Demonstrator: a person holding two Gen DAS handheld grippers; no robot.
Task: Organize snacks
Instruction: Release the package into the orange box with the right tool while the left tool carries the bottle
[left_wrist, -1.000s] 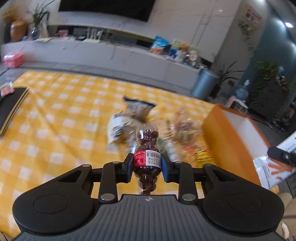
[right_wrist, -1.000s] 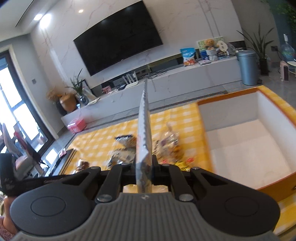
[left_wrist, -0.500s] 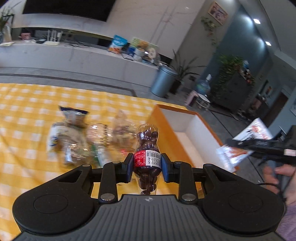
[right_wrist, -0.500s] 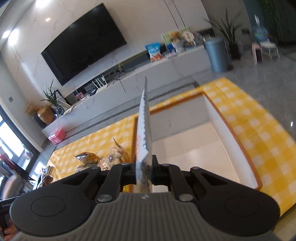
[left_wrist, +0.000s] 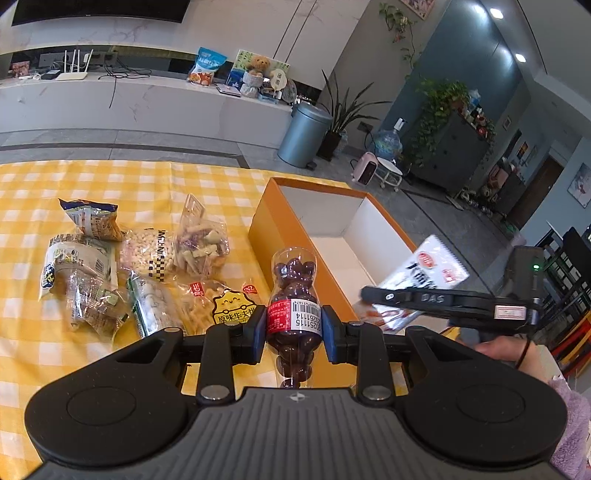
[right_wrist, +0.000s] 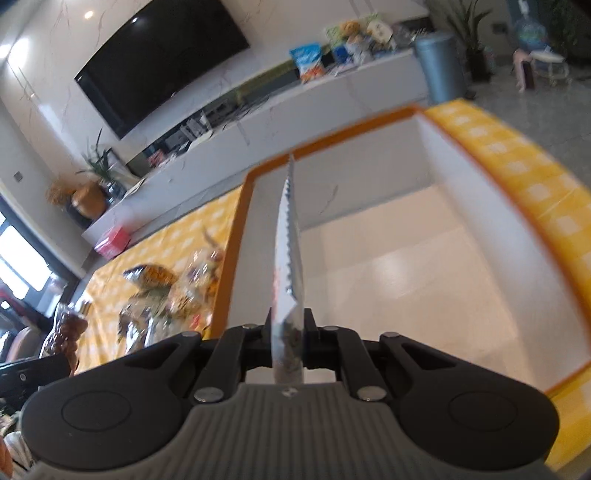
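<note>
Wall TV, marble TV unit, grey bin, plants

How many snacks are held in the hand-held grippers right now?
2: a clear bottle of chocolate balls in the left hand-held gripper, and a flat snack packet in the right hand-held gripper, over the orange box.

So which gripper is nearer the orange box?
Right. The right gripper holds a flat packet over the orange box; the left gripper, holding a bottle, is beside it.
</note>
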